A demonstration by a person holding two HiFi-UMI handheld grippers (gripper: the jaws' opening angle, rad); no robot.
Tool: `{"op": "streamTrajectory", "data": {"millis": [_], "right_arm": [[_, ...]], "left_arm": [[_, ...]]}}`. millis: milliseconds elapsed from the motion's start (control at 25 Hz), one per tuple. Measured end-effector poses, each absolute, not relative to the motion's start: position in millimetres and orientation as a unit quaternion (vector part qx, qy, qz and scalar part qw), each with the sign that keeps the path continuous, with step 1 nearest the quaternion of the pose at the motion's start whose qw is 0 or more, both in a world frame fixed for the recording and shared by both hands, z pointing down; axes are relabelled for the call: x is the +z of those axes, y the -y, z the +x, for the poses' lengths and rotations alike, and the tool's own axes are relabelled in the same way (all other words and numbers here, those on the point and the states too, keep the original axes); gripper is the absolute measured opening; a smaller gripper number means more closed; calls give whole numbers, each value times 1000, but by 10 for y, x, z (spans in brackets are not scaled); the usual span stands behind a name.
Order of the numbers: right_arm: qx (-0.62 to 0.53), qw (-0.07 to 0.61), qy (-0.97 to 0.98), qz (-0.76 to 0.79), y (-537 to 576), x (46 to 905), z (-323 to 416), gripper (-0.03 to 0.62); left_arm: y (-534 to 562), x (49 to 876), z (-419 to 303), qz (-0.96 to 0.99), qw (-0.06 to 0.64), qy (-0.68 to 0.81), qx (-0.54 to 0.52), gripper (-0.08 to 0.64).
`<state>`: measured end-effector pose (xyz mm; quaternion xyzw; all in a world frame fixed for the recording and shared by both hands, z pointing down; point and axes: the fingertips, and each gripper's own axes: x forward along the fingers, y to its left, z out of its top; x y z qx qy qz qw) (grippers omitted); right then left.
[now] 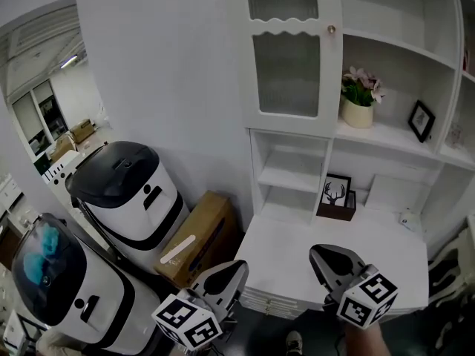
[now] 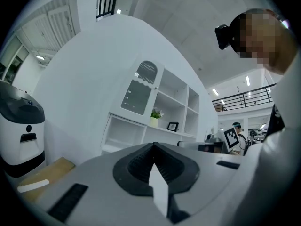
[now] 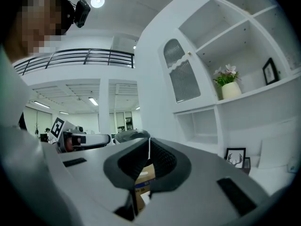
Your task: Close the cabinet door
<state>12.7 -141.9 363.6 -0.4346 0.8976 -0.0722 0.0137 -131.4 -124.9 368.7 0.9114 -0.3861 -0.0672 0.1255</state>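
The white cabinet door (image 1: 289, 50) has ribbed glass panes, a wavy crossbar and a small knob (image 1: 331, 30) on its right edge. It lies across the upper left compartment and looks flush with the frame. The door also shows in the left gripper view (image 2: 138, 92) and the right gripper view (image 3: 181, 79). My left gripper (image 1: 239, 267) is low, in front of the desk's left corner, well short of the door. My right gripper (image 1: 318, 252) hovers over the desk top. Both point level toward the cabinet. The left gripper (image 2: 153, 145) and the right gripper (image 3: 149, 139) are shut and hold nothing.
Open shelves to the door's right hold a potted flower (image 1: 358, 99) and a small framed picture (image 1: 421, 119). A deer picture (image 1: 336, 195) stands on the white desk top (image 1: 282, 251). At the left stand two white, black-topped machines (image 1: 126, 191) and a cardboard box (image 1: 197, 239).
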Motion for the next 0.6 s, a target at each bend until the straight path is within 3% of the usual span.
{"op": "streamTrajectory", "data": {"millis": [600], "right_arm": [[-77,7,-886,-458,610,3792,-245,8]], "left_arm": [[613,3779,-1607,924,132,353,-70,6]]}}
